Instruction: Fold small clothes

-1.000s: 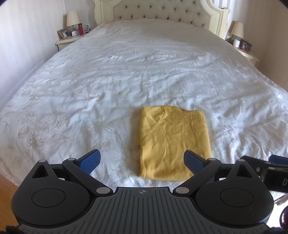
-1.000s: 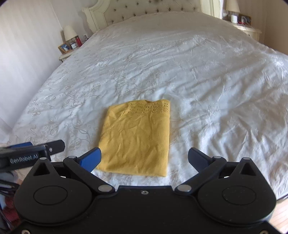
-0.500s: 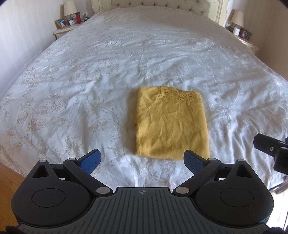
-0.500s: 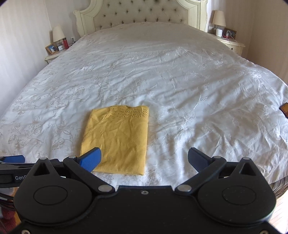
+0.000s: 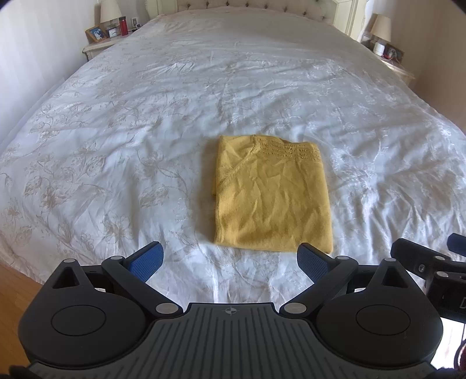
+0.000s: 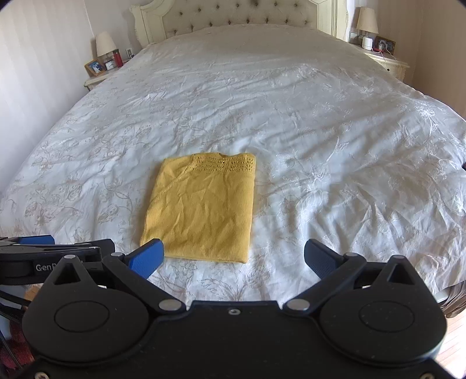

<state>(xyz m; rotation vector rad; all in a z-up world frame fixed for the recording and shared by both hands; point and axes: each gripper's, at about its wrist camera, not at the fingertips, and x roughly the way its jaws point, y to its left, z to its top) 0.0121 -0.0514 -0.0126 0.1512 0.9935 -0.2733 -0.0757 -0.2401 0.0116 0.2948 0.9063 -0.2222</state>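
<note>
Only legible writing: white "Gen…" on the side of the left hand-held gripper (image 6: 52, 247) as seen from the right wrist cam, rest of the word cut off by the right unit's body; a small cross-hair mark sits on the left unit's ribbed grey plate. The yellow top (image 5: 272, 195) lies folded into a neat rectangle on the white floral bedspread (image 5: 116, 131), near the foot edge, openwork neckline band toward the headboard (image 6: 241, 14). In the left cam it sits just ahead, slightly right of centre, its near-right corner by the right blue pad (image 5: 313, 259). In the right cam it's ahead-left, near-left corner just behind the left blue pad (image 6: 147, 256). Left hand-held gripper: jaws wide apart, holding nothing, not touching the fabric. Right hand-held gripper (image 6: 233, 258): same, spread wide, nothing held, clear of the top.
</note>
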